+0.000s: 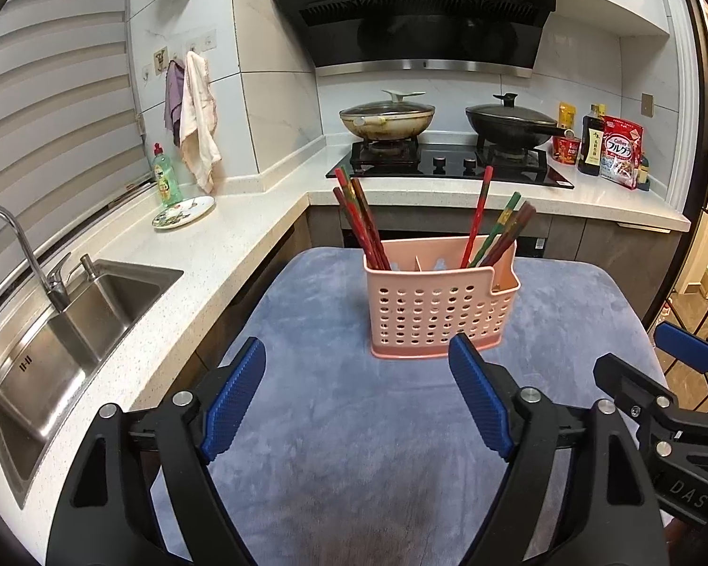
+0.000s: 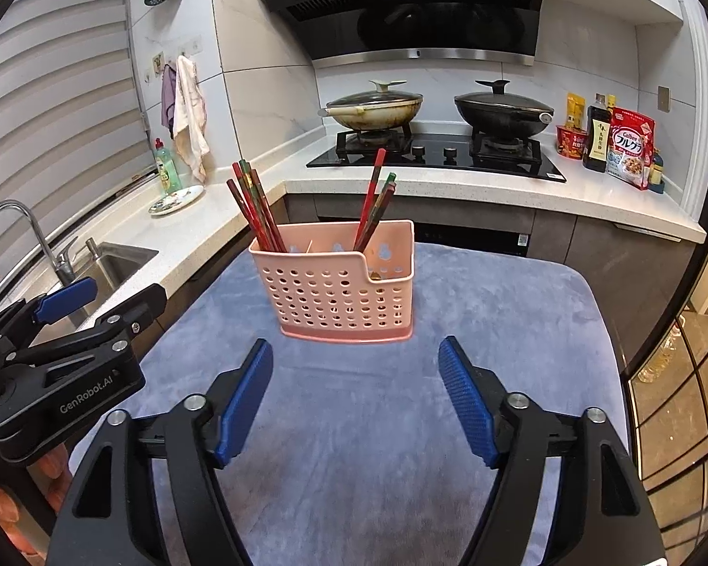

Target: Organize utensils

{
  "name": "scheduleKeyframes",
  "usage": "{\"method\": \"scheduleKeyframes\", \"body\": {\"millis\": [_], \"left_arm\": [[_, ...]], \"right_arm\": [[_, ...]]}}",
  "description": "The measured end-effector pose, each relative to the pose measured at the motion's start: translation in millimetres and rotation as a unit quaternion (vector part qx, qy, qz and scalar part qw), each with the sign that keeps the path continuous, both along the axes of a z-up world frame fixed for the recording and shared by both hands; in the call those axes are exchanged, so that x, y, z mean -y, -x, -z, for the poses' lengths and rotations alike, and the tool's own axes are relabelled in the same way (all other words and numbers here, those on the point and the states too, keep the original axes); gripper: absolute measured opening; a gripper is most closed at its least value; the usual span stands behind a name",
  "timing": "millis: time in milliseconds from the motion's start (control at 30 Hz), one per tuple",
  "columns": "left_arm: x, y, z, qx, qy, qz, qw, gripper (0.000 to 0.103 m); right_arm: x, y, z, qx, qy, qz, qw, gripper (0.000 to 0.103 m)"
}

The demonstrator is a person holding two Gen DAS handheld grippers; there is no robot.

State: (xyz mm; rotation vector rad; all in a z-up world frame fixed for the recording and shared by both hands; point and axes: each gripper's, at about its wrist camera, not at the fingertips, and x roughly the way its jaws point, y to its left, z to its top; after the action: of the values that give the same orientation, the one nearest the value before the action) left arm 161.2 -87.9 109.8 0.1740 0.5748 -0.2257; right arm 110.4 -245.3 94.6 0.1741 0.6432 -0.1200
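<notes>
Chopsticks (image 1: 361,226) in pink caddy (image 1: 441,304) on blue-grey mat (image 1: 344,415), kitchen counter (image 1: 203,254) beyond

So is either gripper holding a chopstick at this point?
No: the left gripper and right gripper are both open and empty, and the red and green chopsticks all stand in the pink perforated plastic holder.

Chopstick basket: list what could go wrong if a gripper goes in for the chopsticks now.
1. The pink basket stands loose on the soft blue cloth; a sideways pull could tip it.
2. The left bunch of chopsticks and the right bunch lean apart; closing on one may drag its neighbours out.
</notes>
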Motion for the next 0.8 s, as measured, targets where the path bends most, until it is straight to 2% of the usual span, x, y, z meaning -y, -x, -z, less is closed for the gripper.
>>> {"method": "scheduleKeyframes", "body": {"millis": [133, 367, 600, 633, 700, 800], "left_arm": [[-3.7, 2.7, 7.2, -0.009, 0.0, -0.005, 1.0, 0.081], [-3.7, 6.8, 17.5, -0.021, -0.004, -0.007, 0.9997, 0.086], [-2.9, 9.8, 26.5, -0.031, -0.012, -0.01, 0.9994, 0.092], [-3.2, 10.2, 26.9, -0.031, -0.013, -0.011, 0.9994, 0.093], [-3.4, 10.3, 29.0, -0.034, -0.014, -0.013, 0.9992, 0.094], [-3.1, 9.9, 31.4, -0.039, -0.015, -0.016, 0.999, 0.095]], "right_arm": [[0.1, 3.2, 7.0, -0.008, -0.001, 0.001, 1.0, 0.073], [-3.1, 4.7, 16.6, -0.016, 0.008, 0.007, 1.0, 0.084], [-4.0, 7.0, 24.0, -0.022, 0.009, 0.009, 1.0, 0.086], [-3.5, 7.3, 24.4, -0.022, 0.009, 0.01, 1.0, 0.088], [-2.6, 8.0, 25.9, -0.024, 0.01, 0.012, 1.0, 0.097], [-1.8, 8.8, 27.0, -0.023, 0.014, 0.017, 0.999, 0.097]]}}
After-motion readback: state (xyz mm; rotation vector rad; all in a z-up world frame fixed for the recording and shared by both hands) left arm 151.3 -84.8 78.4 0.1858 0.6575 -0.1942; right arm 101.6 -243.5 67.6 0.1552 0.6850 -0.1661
